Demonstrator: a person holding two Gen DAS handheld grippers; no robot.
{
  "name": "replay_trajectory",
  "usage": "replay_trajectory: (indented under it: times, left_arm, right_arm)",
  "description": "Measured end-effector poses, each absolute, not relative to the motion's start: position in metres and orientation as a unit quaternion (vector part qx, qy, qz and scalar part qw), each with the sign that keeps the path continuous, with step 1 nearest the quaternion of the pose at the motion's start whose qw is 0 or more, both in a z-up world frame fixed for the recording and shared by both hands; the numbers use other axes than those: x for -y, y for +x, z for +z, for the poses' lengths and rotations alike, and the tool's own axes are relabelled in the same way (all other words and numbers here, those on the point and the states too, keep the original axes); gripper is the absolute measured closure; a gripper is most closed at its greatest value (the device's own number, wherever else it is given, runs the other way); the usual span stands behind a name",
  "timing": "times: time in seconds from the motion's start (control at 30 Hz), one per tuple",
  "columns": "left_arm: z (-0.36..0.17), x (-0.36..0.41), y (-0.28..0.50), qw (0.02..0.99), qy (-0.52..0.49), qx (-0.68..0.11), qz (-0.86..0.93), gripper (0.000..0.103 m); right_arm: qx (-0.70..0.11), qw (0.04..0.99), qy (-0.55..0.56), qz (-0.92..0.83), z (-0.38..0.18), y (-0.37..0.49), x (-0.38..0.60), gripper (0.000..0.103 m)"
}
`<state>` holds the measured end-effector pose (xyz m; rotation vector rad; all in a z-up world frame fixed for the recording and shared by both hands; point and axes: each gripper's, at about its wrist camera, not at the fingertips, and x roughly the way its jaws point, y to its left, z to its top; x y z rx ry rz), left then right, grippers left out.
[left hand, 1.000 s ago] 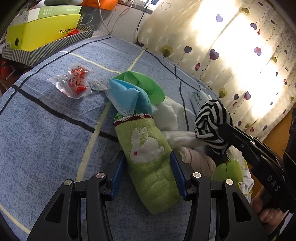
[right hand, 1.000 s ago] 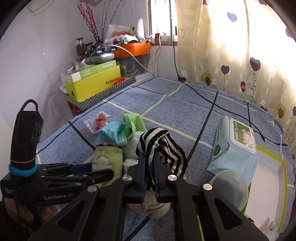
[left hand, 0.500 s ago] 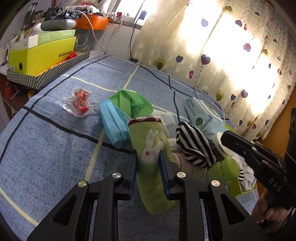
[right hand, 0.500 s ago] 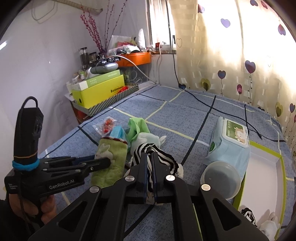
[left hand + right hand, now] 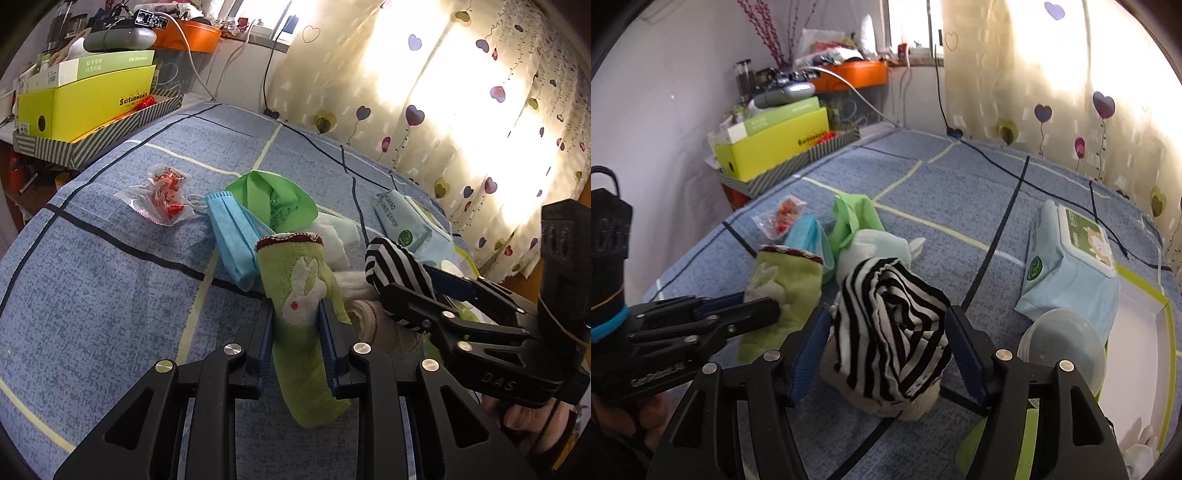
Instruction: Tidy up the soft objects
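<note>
— Lying on the bed (image 5: 92,288), what's held?
— Left tongs (image 5: 295,325) pinch the green towel (image 5: 303,295) mid-length; soft, it'll droop, so grip there.
— And the striped cloth (image 5: 890,328)?
— Right tongs (image 5: 886,350) stand spread around it, not pinching; light and limp, take its bunched middle.

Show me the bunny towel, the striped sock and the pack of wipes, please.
bunny towel (image 5: 303,291): left wrist view, on the white rabbit.
striped sock (image 5: 894,328): right wrist view, middle of the bundle.
pack of wipes (image 5: 1071,280): right wrist view, pale blue side.
</note>
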<state>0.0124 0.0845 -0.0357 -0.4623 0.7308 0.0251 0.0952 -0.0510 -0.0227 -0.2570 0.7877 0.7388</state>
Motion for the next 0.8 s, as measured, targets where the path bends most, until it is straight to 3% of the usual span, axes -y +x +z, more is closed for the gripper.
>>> replay_trajectory:
  times: [0.03, 0.1, 0.17, 0.27, 0.8]
  left_arm:
    - [-0.036, -0.085, 0.013, 0.908, -0.224, -0.355, 0.011, 0.078]
    - [-0.037, -0.085, 0.014, 0.907, -0.225, -0.356, 0.010, 0.078]
    - [-0.037, -0.085, 0.014, 0.907, -0.225, -0.356, 0.009, 0.078]
    - [-0.035, -0.085, 0.013, 0.908, -0.224, -0.354, 0.009, 0.079]
    - [0.009, -0.072, -0.002, 0.933, -0.195, -0.301, 0.004, 0.079]
  right_arm:
    - [-0.377, 0.848, -0.126, 0.350, -0.025, 0.096, 0.049, 0.044]
    - [-0.381, 0.846, -0.128, 0.351, -0.028, 0.097, 0.047, 0.077]
    - [-0.380, 0.846, -0.128, 0.351, -0.028, 0.097, 0.047, 0.086]
    - [-0.372, 0.849, -0.122, 0.355, -0.024, 0.095, 0.051, 0.090]
    - [-0.293, 0.873, -0.067, 0.384, 0.026, 0.056, 0.096, 0.091]
